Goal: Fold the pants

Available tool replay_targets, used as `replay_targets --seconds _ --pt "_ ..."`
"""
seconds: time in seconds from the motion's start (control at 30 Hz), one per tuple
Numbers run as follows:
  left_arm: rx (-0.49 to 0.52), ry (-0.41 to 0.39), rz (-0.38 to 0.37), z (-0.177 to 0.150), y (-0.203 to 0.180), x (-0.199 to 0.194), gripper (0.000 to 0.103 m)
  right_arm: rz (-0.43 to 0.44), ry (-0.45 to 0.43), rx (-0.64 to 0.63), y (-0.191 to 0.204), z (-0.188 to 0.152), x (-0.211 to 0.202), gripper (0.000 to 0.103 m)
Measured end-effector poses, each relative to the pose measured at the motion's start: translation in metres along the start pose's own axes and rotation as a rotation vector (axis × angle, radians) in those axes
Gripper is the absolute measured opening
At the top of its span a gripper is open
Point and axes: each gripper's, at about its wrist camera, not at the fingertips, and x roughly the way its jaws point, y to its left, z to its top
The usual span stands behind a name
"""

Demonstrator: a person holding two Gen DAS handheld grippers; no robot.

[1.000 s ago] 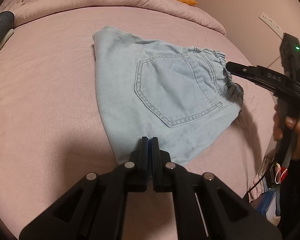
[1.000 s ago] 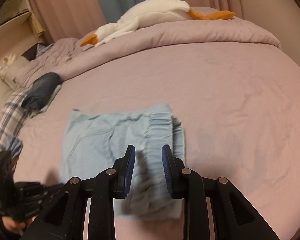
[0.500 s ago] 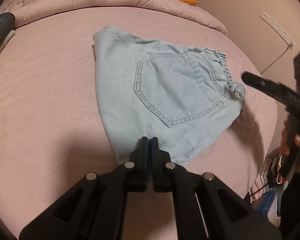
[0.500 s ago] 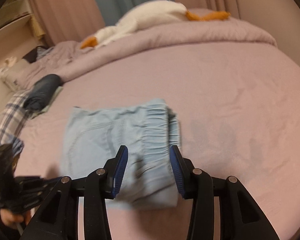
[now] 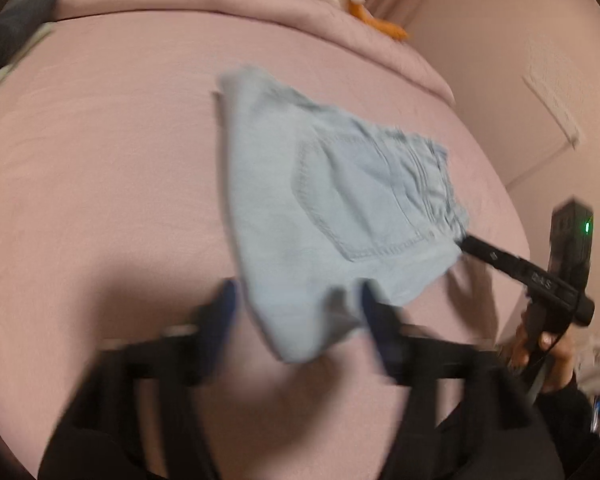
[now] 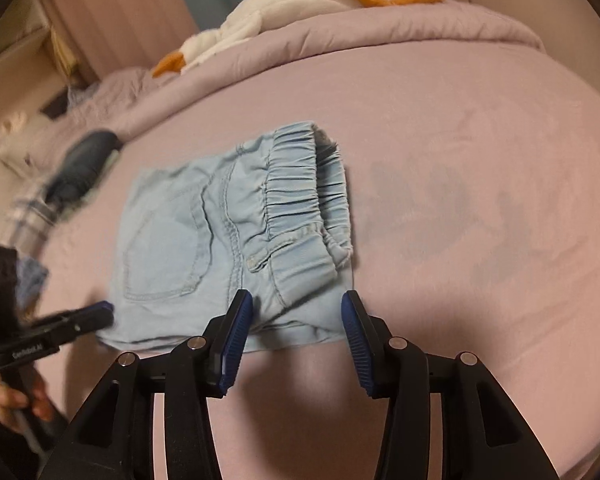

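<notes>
Pants (image 6: 224,240) folded flat on pink bed (image 6: 480,160), near edge lying between spread fingers of both grippers. Left gripper (image 5: 296,308) just sprung wide, corner of denim between blurred fingers, unpinched. Right gripper (image 6: 297,304) opening too, straddling waistband end, pads clear of cloth.

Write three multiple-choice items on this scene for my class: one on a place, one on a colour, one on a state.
1. Where do the pants lie?
A on the bed sheet
B on a chair
C on the floor

2. What colour are the pants?
A black
B light blue
C red

3. How does the right gripper stand?
A shut on the waistband
B out of view
C open

Key: 1 A, they lie flat on the pink sheet; 2 B, pale denim; 3 C, both pads stand apart at the pants' near edge.
</notes>
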Motion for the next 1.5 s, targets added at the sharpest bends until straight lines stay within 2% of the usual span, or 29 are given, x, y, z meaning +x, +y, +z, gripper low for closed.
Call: replay_targets --seconds 0.07,0.1,0.3,0.4,0.47,0.57,0.7,0.83,1.07,1.5 --pt "-0.041 -0.023 -0.027 -0.001 0.01 -0.009 0.073 0.041 -0.009 0.065 -0.01 -0.002 -0.007 0.059" --pt "-0.062 -0.025 -0.04 -0.002 0.014 -0.011 0.073 0.053 -0.011 0.087 -0.014 -0.002 -0.008 0.062" --pt "-0.147 0.007 -0.085 -0.004 0.028 -0.008 0.073 0.144 -0.005 0.168 -0.017 -0.012 -0.012 0.062" --pt "-0.168 0.032 -0.096 -0.007 0.026 -0.001 0.072 0.151 -0.045 0.141 -0.005 -0.005 -0.02 0.062" --pt "-0.188 0.043 -0.131 -0.004 0.022 0.005 0.072 0.157 -0.048 0.095 0.009 0.003 -0.02 0.062" --pt "-0.212 0.06 -0.188 0.007 0.026 0.012 0.072 0.056 -0.022 0.063 0.017 0.012 -0.009 0.062" --pt "-0.276 0.09 -0.252 0.018 0.036 0.019 0.072 0.083 0.022 0.174 -0.013 0.02 0.005 0.062" --pt "-0.306 0.097 -0.295 0.022 0.04 0.02 0.072 0.153 0.076 0.27 -0.037 0.021 0.014 0.062" --pt "-0.279 0.096 -0.279 0.025 0.035 0.02 0.072 0.197 0.119 0.251 -0.036 0.021 0.021 0.062" --pt "-0.254 0.091 -0.266 0.031 0.034 0.028 0.073 0.202 0.145 0.2 -0.027 0.035 0.037 0.067"
